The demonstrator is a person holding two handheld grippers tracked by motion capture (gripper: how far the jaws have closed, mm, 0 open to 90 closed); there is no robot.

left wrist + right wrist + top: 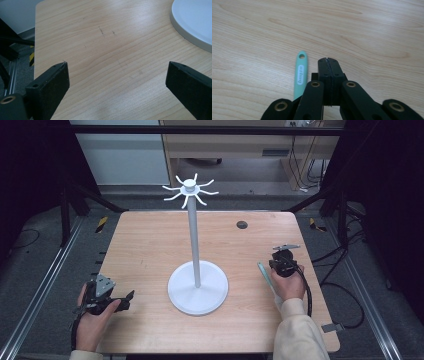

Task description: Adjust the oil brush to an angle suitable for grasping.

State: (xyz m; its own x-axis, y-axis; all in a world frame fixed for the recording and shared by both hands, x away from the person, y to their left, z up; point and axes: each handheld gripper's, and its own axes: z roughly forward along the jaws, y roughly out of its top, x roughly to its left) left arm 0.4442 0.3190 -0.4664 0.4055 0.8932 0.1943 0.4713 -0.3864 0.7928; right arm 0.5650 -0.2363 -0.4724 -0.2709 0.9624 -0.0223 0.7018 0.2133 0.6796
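One mint-green handle (301,75), with a hole at its tip, lies flat beside your right gripper (328,60), jaws together; your left gripper (117,75) gapes wide.

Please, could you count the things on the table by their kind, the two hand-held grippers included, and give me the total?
White stand with hooks: 1
Mint-green handled utensil, lying flat beside the right gripper: 1
Grippers: 2, the left gripper with jaws wide apart, the right gripper with jaws closed on nothing
Total: 4
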